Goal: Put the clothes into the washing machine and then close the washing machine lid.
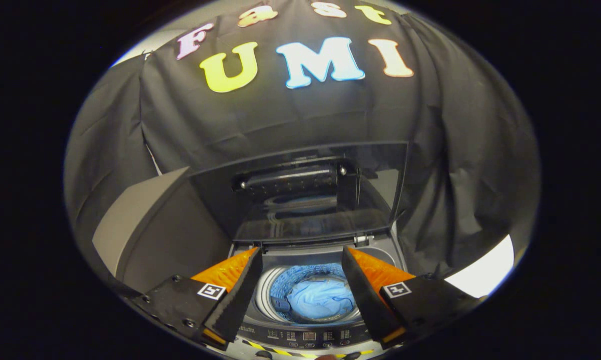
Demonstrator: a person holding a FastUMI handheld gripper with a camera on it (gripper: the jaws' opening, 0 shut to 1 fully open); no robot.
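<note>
Hovering above the washing machine [310,336], claw [300,260] spread wide and gripping nothing. Lying crumpled in the round drum [275,287], between and below the two fingers: light blue clothes [320,297], soft and folded in wrinkles. Ringing the cloth, a perforated drum wall under a pale smooth rim. Standing raised beyond the fingertips, the lid [300,200], a dark glossy translucent panel reflecting the drum. Running along the near edge, a flat control panel [308,337] with small buttons.
</note>
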